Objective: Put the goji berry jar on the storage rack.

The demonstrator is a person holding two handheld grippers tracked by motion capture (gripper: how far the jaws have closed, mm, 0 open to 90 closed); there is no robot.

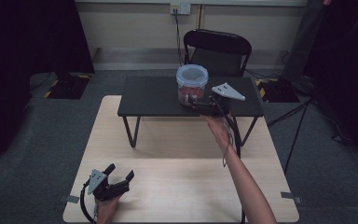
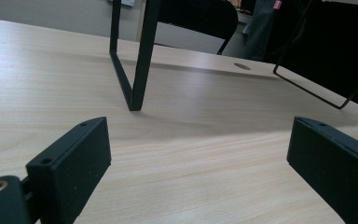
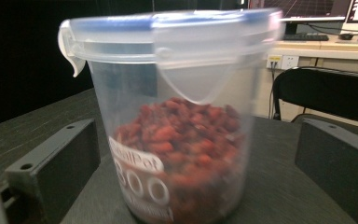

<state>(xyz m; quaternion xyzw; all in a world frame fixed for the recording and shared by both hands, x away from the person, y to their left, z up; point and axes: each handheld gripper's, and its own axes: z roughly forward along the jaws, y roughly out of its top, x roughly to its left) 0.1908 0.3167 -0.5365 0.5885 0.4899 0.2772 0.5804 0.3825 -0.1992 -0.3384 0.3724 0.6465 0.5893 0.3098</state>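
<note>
A clear plastic tub (image 1: 192, 84) with a blue-rimmed lid stands upright on the small black table (image 1: 149, 98); it holds red dried pieces (image 3: 182, 140) in its lower half. My right gripper (image 1: 192, 101) is at the tub's near side, open, and in the right gripper view the tub (image 3: 172, 112) stands between the two spread jaws without touching them. My left gripper (image 1: 120, 172) rests low over the wooden table (image 1: 186, 186) at the front left, open, with nothing between its jaws.
The black table's thin metal legs (image 2: 137, 60) stand on the wooden table ahead of the left gripper. A black chair (image 1: 218, 51) sits behind the black table. Dark curtains and stands flank the space.
</note>
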